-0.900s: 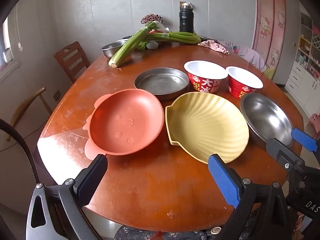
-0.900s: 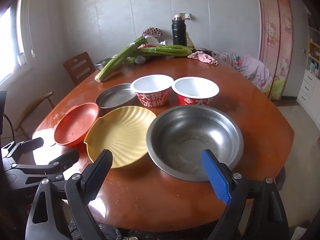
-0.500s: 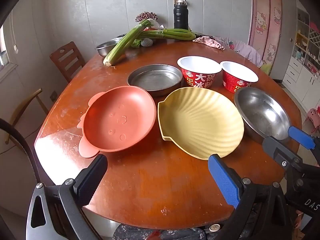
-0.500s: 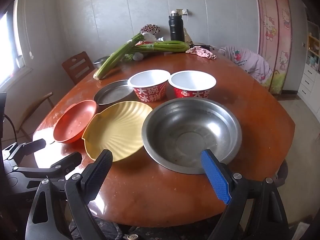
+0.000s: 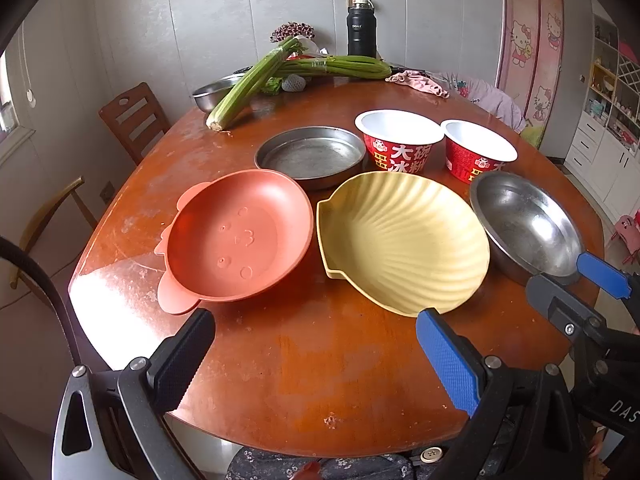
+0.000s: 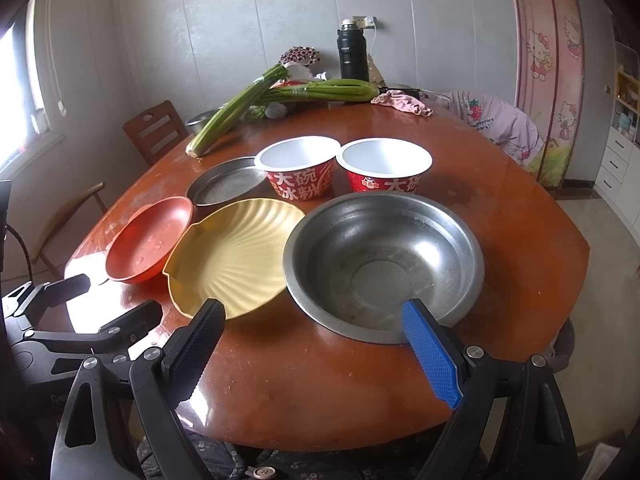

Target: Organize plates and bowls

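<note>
On the round wooden table (image 5: pixel 320 360) lie an orange plate with ears (image 5: pixel 236 236), a yellow shell-shaped plate (image 5: pixel 400 244), a large steel bowl (image 6: pixel 384 264), a flat steel pan (image 5: pixel 312 156) and two red paper bowls (image 5: pixel 400 140) (image 5: pixel 476 150). My left gripper (image 5: pixel 314 344) hovers open over the near table edge, in front of the orange and yellow plates, nothing between its fingers. My right gripper (image 6: pixel 314 338) is open too, its blue fingertip at the steel bowl's near rim. The right gripper (image 5: pixel 576 280) also shows at the right edge of the left wrist view.
Celery stalks (image 5: pixel 256 80), a small steel bowl (image 5: pixel 216 94), a black flask (image 5: pixel 361 28) and a pink cloth (image 5: pixel 418 82) lie at the table's far side. Wooden chairs (image 5: pixel 134 120) stand at the left. White cabinets (image 5: pixel 604 152) are on the right.
Both grippers have risen and tipped down a little, so the dishes sit slightly lower and closer in view. Nothing on the table has moved; both stay open.
</note>
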`<state>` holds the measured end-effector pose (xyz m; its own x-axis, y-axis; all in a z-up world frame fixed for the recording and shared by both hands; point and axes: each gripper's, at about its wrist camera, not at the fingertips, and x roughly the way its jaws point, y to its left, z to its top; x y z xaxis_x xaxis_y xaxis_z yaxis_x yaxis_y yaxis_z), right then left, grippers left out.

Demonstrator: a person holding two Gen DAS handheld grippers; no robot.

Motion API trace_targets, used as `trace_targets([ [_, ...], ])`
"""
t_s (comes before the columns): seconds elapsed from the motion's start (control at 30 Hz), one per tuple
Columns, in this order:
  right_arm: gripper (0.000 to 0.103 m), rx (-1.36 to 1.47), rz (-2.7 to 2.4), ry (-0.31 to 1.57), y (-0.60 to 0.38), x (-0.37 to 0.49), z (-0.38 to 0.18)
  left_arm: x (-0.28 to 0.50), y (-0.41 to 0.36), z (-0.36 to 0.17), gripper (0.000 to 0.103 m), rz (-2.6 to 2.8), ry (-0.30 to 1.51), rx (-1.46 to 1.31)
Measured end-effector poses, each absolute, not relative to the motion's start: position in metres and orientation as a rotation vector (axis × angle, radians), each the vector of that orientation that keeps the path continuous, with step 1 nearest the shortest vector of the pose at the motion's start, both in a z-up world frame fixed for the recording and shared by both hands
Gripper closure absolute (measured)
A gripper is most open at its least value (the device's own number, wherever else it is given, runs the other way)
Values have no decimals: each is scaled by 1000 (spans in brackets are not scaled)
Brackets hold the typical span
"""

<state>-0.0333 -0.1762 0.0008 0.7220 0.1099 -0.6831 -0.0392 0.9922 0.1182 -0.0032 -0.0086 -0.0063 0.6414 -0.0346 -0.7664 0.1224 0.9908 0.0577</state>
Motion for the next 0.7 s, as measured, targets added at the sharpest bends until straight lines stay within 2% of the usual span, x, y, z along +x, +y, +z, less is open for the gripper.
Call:
trace_targets([
  [0.7, 12, 95, 79, 772, -177, -32, -1, -4, -7, -9, 2, -88, 868, 110],
])
